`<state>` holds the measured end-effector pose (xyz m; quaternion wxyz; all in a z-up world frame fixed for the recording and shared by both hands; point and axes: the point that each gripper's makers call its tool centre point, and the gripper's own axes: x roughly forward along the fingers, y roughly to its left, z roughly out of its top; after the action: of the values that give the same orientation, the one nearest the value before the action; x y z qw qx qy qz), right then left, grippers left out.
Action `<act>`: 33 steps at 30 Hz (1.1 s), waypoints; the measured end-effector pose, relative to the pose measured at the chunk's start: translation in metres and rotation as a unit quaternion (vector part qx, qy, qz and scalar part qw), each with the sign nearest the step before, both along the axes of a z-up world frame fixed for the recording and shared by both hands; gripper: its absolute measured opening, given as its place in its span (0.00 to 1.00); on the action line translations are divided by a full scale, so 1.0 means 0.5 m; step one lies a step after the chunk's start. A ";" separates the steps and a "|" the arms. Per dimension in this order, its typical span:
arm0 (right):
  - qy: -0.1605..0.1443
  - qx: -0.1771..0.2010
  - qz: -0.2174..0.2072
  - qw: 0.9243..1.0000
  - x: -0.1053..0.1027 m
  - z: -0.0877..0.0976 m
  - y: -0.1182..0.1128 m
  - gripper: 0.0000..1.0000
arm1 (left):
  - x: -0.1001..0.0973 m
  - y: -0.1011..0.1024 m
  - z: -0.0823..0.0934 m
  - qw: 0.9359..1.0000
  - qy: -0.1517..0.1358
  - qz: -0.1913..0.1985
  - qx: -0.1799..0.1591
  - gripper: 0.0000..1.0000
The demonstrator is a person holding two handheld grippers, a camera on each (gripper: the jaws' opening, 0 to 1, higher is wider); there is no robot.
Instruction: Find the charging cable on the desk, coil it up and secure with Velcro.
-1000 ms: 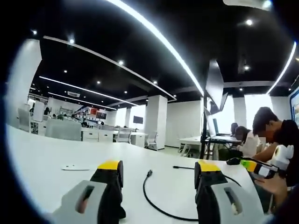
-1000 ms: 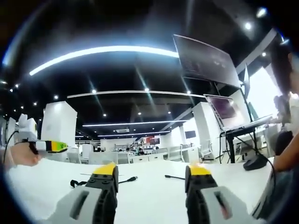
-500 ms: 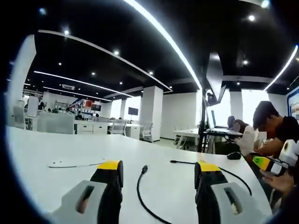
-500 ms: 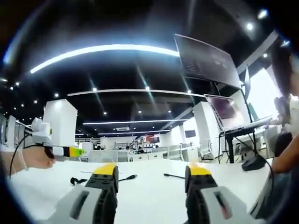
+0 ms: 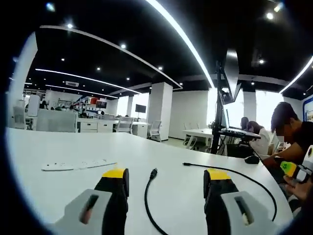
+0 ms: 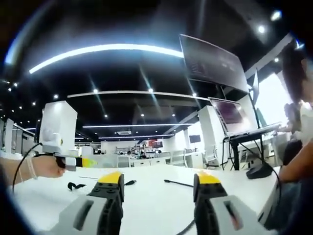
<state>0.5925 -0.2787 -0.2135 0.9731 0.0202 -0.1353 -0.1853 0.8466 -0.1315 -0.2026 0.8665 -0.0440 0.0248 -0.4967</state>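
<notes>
white desk [image 5: 58,147] under office strip lights: black charging cable [image 5: 145,196] lies uncoiled, apparently untouched, between the left gripper [image 5: 166,177]'s parted jaws; right gripper [image 6: 159,179] likewise parted, empty.

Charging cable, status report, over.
Both claws open, empty: left claw, right claw. Charging cable uncoiled on the desk, between left jaws. White strip lies apart, nothing blocking.

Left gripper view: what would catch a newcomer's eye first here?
The black charging cable curving loose across the white desk, one plug lying between the open left gripper's yellow-tipped fingers. A white strip lies flat further left, and overhead long ceiling light lines sweep across the dark office.
</notes>
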 end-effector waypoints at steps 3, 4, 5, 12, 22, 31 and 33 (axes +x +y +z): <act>0.002 0.001 -0.001 1.000 0.005 -0.004 -0.003 0.57 | 0.005 -0.012 -0.008 1.000 0.006 -0.004 0.004 0.62; 0.003 0.001 -0.002 1.000 0.007 -0.004 -0.004 0.57 | 0.009 -0.018 -0.011 1.000 0.007 -0.006 0.004 0.62; 0.004 0.000 -0.002 1.000 0.008 -0.006 -0.005 0.57 | 0.013 -0.023 -0.013 1.000 0.008 -0.006 0.005 0.62; 0.002 -0.003 -0.001 1.000 0.015 -0.002 -0.009 0.57 | 0.035 -0.056 -0.028 1.000 0.022 -0.013 0.008 0.62; 0.004 -0.007 -0.010 1.000 0.031 0.001 -0.017 0.57 | 0.072 -0.099 -0.046 0.999 0.020 -0.018 0.029 0.62; 0.007 -0.012 -0.014 1.000 0.045 0.007 -0.017 0.57 | 0.119 -0.119 -0.070 0.998 0.037 -0.016 0.038 0.61; 0.005 -0.013 -0.015 1.000 0.046 0.010 -0.018 0.57 | 0.132 -0.119 -0.076 0.998 0.042 -0.011 0.039 0.61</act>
<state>0.6154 -0.2876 -0.2085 0.9711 0.0047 -0.1329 -0.1983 0.9126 -0.1908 -0.2407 0.8600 -0.0307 0.0808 -0.5030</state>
